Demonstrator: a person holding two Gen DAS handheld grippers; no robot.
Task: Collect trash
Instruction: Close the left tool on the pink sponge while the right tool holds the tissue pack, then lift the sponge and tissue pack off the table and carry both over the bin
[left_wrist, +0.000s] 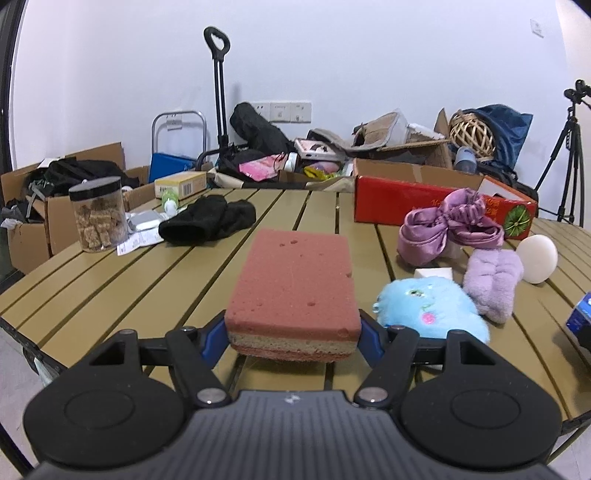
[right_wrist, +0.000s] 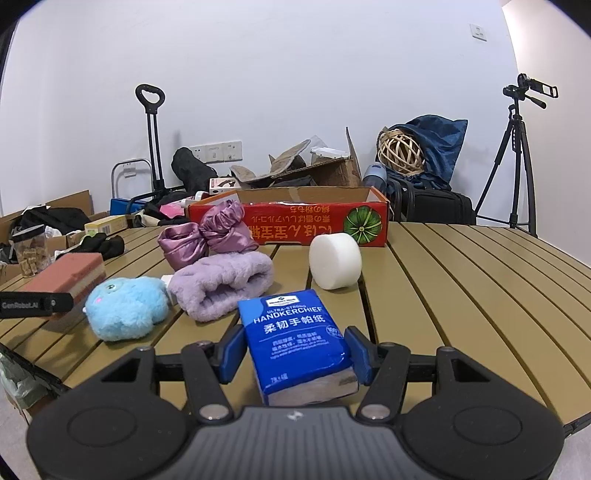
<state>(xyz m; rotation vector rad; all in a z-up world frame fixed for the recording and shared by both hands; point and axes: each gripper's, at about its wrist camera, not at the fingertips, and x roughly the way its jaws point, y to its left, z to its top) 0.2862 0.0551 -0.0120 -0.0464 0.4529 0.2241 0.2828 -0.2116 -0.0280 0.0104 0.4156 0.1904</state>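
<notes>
My left claw (left_wrist: 292, 332) grips a pink sponge (left_wrist: 293, 291), its blue fingers (left_wrist: 214, 338) pressed against both sides of the block; the sponge sits low centre in the left wrist view and juts forward over the slatted table (left_wrist: 110, 280). In the right wrist view I see that same sponge at the left edge, held by the other claw's dark finger.

My right claw (right_wrist: 297, 354) is closed on a blue handkerchief pack (right_wrist: 295, 339), low centre of the right view; the pack tilts a little, its printed face toward the camera, with the blue pads (right_wrist: 360, 360) touching its sides.

Between the two claws, on the table, lies a blue plush toy (right_wrist: 123, 308), and just beside it a lilac fluffy cloth (right_wrist: 221, 288). Behind those, toward the middle of the frame, sits a purple satin bow (right_wrist: 207, 236), and to its right a white foam cylinder (right_wrist: 334, 260) lies on its side. A red carton (right_wrist: 314, 221) stands at the far edge of the table, just behind the bow.

In the left view, upper left, I see a clear jar with a black lid (left_wrist: 98, 218) holding brown chunks, and a black cloth (left_wrist: 208, 219) lying near it
</notes>
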